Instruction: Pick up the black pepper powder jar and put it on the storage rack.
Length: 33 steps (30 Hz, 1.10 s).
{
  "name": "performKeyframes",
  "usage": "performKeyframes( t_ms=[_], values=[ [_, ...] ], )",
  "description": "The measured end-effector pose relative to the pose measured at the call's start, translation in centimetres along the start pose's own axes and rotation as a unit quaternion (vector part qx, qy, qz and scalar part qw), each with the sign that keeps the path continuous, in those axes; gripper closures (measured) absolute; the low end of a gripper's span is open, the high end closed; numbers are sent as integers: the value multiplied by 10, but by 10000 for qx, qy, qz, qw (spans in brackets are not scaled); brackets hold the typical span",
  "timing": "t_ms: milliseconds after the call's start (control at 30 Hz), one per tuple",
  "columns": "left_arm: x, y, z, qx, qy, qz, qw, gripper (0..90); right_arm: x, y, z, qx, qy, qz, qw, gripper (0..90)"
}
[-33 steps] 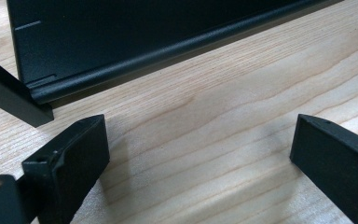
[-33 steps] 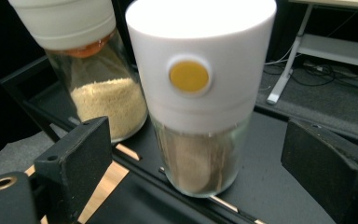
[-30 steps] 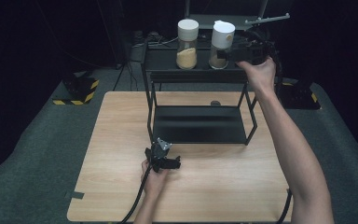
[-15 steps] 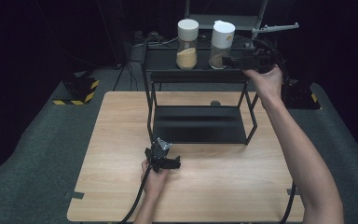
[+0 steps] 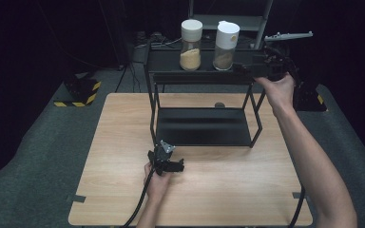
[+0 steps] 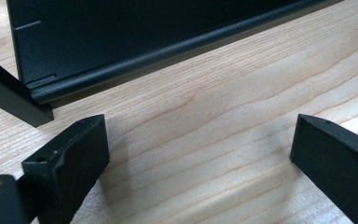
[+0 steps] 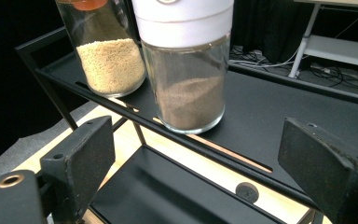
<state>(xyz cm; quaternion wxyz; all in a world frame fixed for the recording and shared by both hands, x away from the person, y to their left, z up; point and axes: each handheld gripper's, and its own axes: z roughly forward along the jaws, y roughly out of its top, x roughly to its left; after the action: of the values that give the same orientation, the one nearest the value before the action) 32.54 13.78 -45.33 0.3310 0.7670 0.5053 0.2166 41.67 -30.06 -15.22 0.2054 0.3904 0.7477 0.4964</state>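
Observation:
Two glass jars stand on the top tier of a black shelf (image 5: pixel 171 78). One holds yellow grains (image 5: pixel 191 46) (image 7: pixel 109 60). The other has a white lid and holds brown powder (image 5: pixel 226 45) (image 7: pixel 191 88). My right gripper (image 5: pixel 243 70) (image 7: pixel 200 172) hovers level with the top tier, just right of the brown-powder jar. It is open, its jaws have just been closing a little, and nothing is between them. The jar stands ahead of its fingers (image 7: pixel 81 158). My left gripper (image 5: pixel 177 166) (image 6: pixel 200 158) rests open on the wooden table (image 5: pixel 123 142), in front of the shelf's lower tray (image 6: pixel 121 74).
A small dark round disc (image 5: pixel 219 105) (image 7: pixel 248 190) lies on the table behind the lower tray. A grey rack (image 5: pixel 287 35) stands behind the shelf at the right. Yellow-and-black striped blocks (image 5: pixel 78 97) lie on the floor at the left.
My right gripper has drawn back to the right and slightly down, away from the brown-powder jar. The left gripper has stayed where it was.

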Motion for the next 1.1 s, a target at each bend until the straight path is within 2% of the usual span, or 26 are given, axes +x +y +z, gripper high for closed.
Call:
performKeyframes(
  t_ms=[1100],
  values=[
    [0,0,0,-5,-3,-3,10000,45,-8,-37,-17,-26,233,-87,9997,104]
  ],
)
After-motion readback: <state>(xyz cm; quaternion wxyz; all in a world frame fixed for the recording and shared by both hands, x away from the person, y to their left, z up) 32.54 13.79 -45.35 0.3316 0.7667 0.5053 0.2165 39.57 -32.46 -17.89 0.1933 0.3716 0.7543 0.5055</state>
